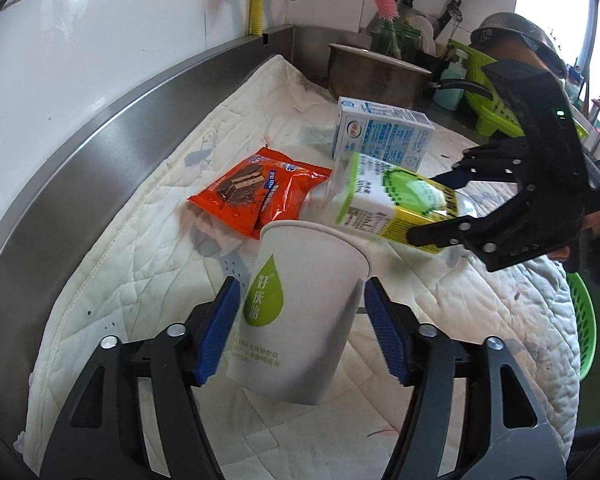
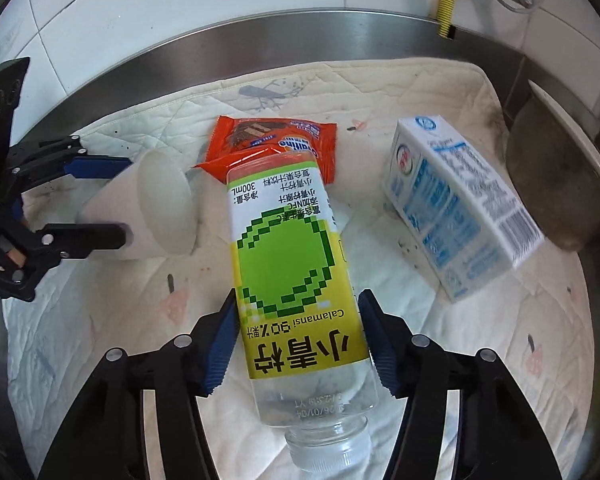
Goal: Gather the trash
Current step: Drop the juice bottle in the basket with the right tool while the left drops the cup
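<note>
Left gripper (image 1: pixel 300 328): blue ribbed pads (image 1: pixel 216 336) stand on either side of a white paper cup with a green droplet logo (image 1: pixel 296 304), jaws spread wide; a sliver of gap shows at both sides of the cup, so no firm grip visible. Cup tilted, mouth pointing away from the camera, base low between the fingers. Right gripper (image 2: pixel 296 336): blue pads (image 2: pixel 222 340) closed against the yellow-green label of a clear plastic juice bottle (image 2: pixel 292 280), bottle held lengthwise along the fingers, screw neck toward the camera, bottom pointing outward; in the left wrist view the same bottle (image 1: pixel 396 208) hangs above the cup rim, clamped in the right gripper (image 1: pixel 440 208). Beyond the fingers, on a white quilted cloth (image 2: pixel 100 320) spread over the counter: orange snack wrapper with a chocolate wafer picture (image 2: pixel 276 140) lying flat near the cloth's far edge, partly behind the bottle's bottom end; white-and-blue milk carton (image 2: pixel 456 204) on its side toward the right edge of the cloth, well apart from the wrapper. Steel upstand (image 2: pixel 300 36) runs along the far edge of the cloth, white tiles above. Metal pot (image 1: pixel 376 76) just past the cloth's far right corner.
</note>
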